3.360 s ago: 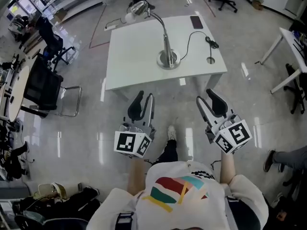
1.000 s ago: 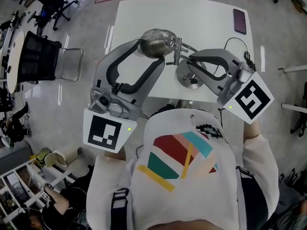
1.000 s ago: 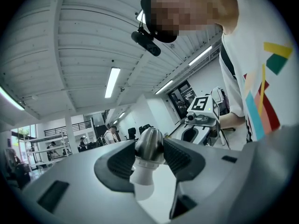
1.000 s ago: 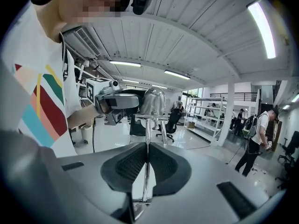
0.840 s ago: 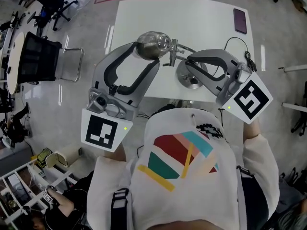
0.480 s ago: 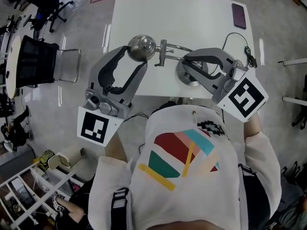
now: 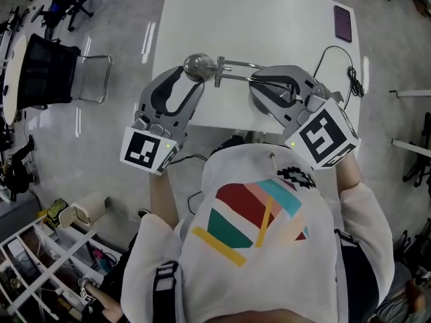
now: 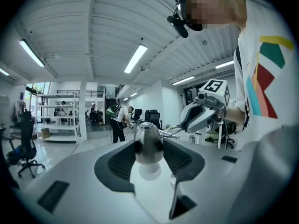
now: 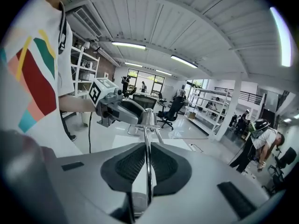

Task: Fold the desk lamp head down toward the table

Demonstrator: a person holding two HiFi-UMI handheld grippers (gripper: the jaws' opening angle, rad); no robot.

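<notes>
Lamp head [image 7: 197,64] lowered, left gripper [image 7: 192,77] dropped with it

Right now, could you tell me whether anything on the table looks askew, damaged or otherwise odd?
Nothing stands out. The left gripper is shut on the lamp head and the right gripper on the lamp arm; the cord trails loosely and the phone lies flat on the white table.

The left gripper [image 7: 193,77] is holding the round shiny metal lamp head [image 7: 197,64], the right gripper [image 7: 260,81] is clamping the thin chrome lamp arm [image 7: 237,64], and a dark flat phone [image 7: 343,23] is lying on the white table [image 7: 256,19].
</notes>
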